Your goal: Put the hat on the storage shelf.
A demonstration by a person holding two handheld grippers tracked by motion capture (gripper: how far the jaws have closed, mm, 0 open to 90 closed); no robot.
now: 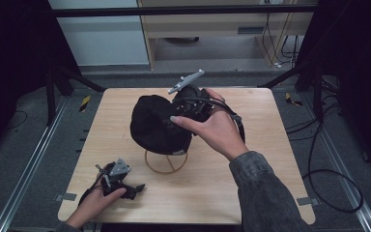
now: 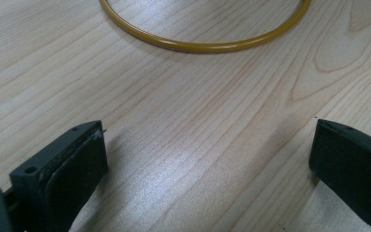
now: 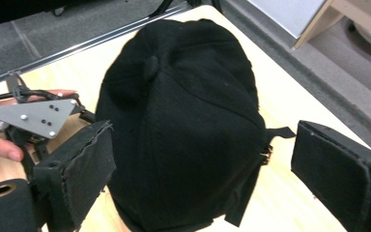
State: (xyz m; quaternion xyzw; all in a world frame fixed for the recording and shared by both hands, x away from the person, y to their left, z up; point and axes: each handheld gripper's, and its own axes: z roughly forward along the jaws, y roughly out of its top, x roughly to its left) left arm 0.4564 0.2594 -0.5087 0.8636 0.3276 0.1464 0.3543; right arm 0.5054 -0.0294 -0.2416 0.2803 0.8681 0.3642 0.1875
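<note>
Your right claw [image 3: 203, 164] stands spread wide, the black cap [image 3: 183, 121] between its pads with nothing pinched; its view shows the cap's top button and back strap. From above, the cap [image 1: 157, 123] sits on a yellow wire stand [image 1: 166, 162] just beside that claw. Your left claw [image 2: 207, 159], spread and empty, rests on the surface [image 2: 183, 121], with the stand's ring [image 2: 203, 46] lying just ahead.

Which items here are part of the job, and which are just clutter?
In the job: black fabric cap; yellow wire ring stand under it; right hand-held gripper, jaws open around the cap.

Lying about: left hand-held gripper, open, resting on the wooden table; floor cables.
</note>
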